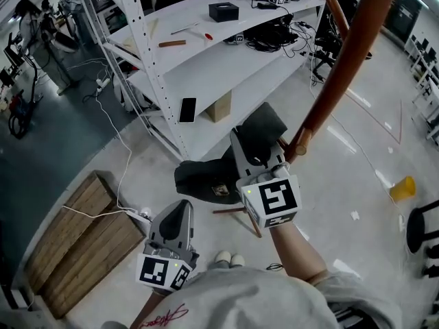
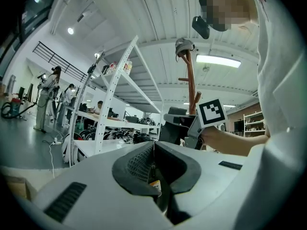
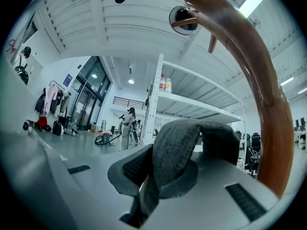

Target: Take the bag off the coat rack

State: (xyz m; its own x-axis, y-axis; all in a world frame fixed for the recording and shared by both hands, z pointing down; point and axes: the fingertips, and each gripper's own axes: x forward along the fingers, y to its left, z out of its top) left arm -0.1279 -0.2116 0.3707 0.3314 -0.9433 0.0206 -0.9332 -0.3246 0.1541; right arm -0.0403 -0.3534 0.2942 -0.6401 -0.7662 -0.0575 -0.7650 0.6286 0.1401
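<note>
1. Right tongs [image 1: 255, 148]: closed tight on the grey strap [image 3: 175, 147] of the bag. The strap fills the gap between the pads and folds over the top of them.
2. Bag [image 1: 206, 178]: dark and soft. It hangs below and a little to the left of the right tongs, off the floor [image 1: 357, 184], with its weight on the strap.
3. Coat rack [image 1: 343, 60]: a curved brown wooden pole just to the right of the right tongs. A short peg [image 1: 300, 142] sits right beside the grip. Whether the strap has cleared that peg cannot be told.
4. Left tongs [image 1: 177, 214]: closed, nothing between the pads. They are held low, close to the person's body and well apart from the bag and the rack.
5. Governing relation: the strap runs roughly up and down through the right tongs, with the rack to one side and the bag hanging on the other. The right hand is much the nearer and carries the load. Judged next need: draw the strap sideways, away from the pole and peg.
</note>
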